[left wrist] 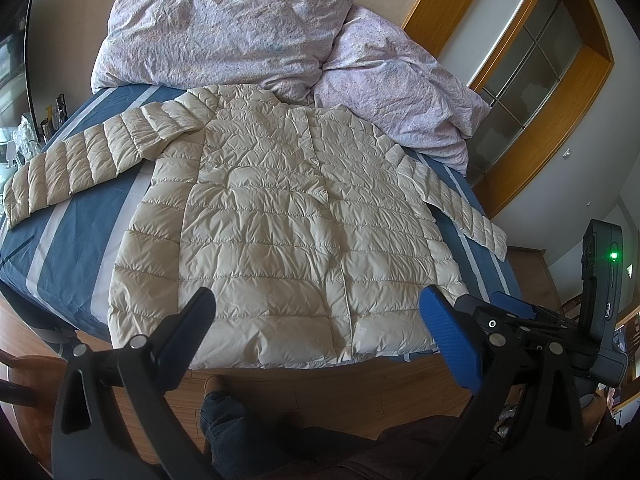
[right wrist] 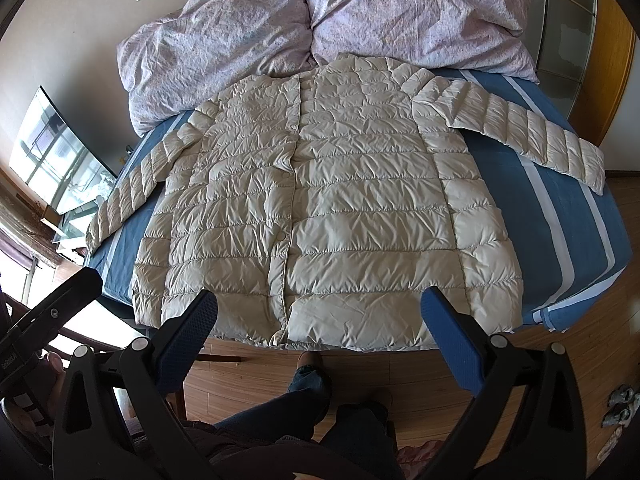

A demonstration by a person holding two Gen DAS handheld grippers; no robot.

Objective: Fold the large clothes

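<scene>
A cream quilted puffer jacket (left wrist: 276,216) (right wrist: 320,208) lies flat and face up on the bed, snaps closed, hem toward me. Both sleeves are spread outward: the left sleeve (left wrist: 80,164) (right wrist: 132,196) reaches the bed's left edge, the right sleeve (left wrist: 460,208) (right wrist: 528,132) angles toward the right edge. My left gripper (left wrist: 320,320) hovers open above the hem with nothing between its fingers. My right gripper (right wrist: 320,320) also stands open over the hem, empty. The right gripper's body shows at the right of the left wrist view.
The bed has a blue sheet with white stripes (left wrist: 72,232) (right wrist: 560,208). A crumpled lilac duvet (left wrist: 248,32) (right wrist: 320,16) is piled at the head. Wooden floor (right wrist: 560,360) and a person's legs (right wrist: 304,392) lie below the bed's foot. A wooden window frame (left wrist: 520,80) stands right.
</scene>
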